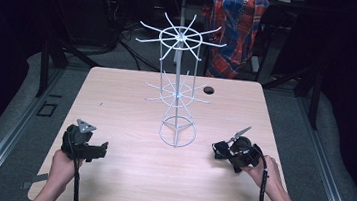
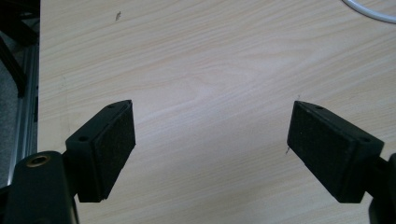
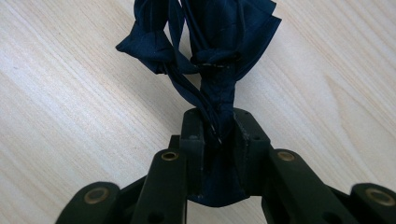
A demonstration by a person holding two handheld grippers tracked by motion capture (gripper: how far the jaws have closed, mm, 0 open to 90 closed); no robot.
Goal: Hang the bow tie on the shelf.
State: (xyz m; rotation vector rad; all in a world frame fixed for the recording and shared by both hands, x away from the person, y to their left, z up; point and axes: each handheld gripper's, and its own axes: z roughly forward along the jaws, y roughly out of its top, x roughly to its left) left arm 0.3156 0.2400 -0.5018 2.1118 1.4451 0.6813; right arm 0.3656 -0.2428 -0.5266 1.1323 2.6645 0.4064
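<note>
White wire rack [image 1: 180, 88] mid-table between spread left hand-held gripper [image 2: 211, 135] and cloth-clamped [image 3: 219, 42] right hand-held gripper [image 3: 219, 135].

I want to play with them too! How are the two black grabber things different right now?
The left gripper has its jaws spread wide with nothing between them, just bare table. The right gripper has its jaws squeezed shut on a dark blue cloth. In the high view, the left one sits at the table's left side, the right one at its right. Both are black and hand-held.
</note>
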